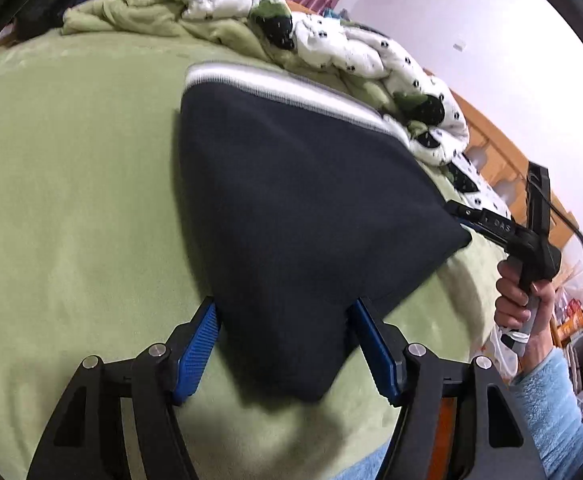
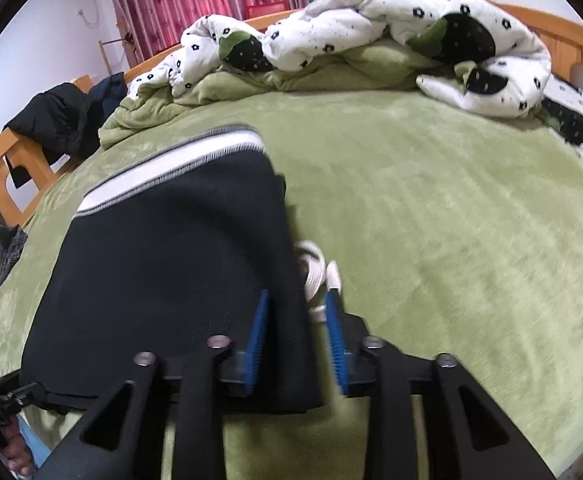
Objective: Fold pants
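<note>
On the green bed (image 2: 431, 208), folded dark pants (image 1: 291, 216) lie between the left claw's (image 1: 285, 312) parted pads; right claw (image 2: 297, 300) stands open astride their edge.

Black pants (image 1: 299, 216), green blanket (image 1: 71, 200)

Folded pants (image 2: 171, 264) on the bed (image 2: 431, 220); quilt (image 2: 371, 32) heaped behind; cord (image 2: 313, 268) just right of pants.

A white cord (image 2: 313, 270) runs under the blurred pants (image 2: 171, 264), its far end hidden.
</note>
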Motion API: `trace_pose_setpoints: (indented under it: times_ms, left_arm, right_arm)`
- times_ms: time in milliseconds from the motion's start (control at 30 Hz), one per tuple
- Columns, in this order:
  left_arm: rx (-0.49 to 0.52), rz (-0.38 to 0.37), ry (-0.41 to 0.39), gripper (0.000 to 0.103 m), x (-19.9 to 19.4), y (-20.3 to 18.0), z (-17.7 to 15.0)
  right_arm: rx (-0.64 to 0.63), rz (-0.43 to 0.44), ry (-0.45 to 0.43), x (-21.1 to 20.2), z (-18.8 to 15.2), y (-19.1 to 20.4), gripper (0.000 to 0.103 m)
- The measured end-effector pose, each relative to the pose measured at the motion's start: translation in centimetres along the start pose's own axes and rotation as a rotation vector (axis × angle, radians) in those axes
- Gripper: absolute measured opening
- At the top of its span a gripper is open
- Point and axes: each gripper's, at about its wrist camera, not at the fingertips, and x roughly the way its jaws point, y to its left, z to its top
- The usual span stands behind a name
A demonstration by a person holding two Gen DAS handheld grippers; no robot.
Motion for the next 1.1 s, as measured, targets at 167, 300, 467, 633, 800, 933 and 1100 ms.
trace_pose_setpoints:
  times_ms: [167,300,467,633,800,933,1100]
  left_arm:
    - [-0.011,0.053,-0.027,0.066,1.3,0.7,4.7]
    - [-0.081,0.090,0.006,0.066,4.2,2.7,8.4]
    - [-0.164,0.004,0.085,0.066,8.2,5.2,9.4]
    - [-0.188,-0.042,0.074,0.050,9.8,4.6,9.5]
    - [-0.263,-0.118,0.088,0.024,9.1,5.7,10.6]
    - [-0.261,-0.179,0.076,0.020,8.0,6.0,11.7]
    - [-0.219,-0.186,0.051,0.018,3.9,7.7,14.4]
  right_arm:
    - [0.020,0.062,0.004,1.6,4.1,0.1,0.053]
    - [-0.005,0.098,0.125,6.6,6.6,0.9,0.056]
    - [0.067,0.195,0.263,10.9,7.0,-0.5,0.073]
    - [0.095,0.276,0.306,12.1,5.9,-0.5,0.073]
    - [0.051,0.290,0.325,11.1,6.0,1.4,0.052]
    - [0.161,0.332,0.264,8.0,6.9,1.1,0.022]
    - [0.135,0.310,0.200,4.3,6.5,6.8,0.020]
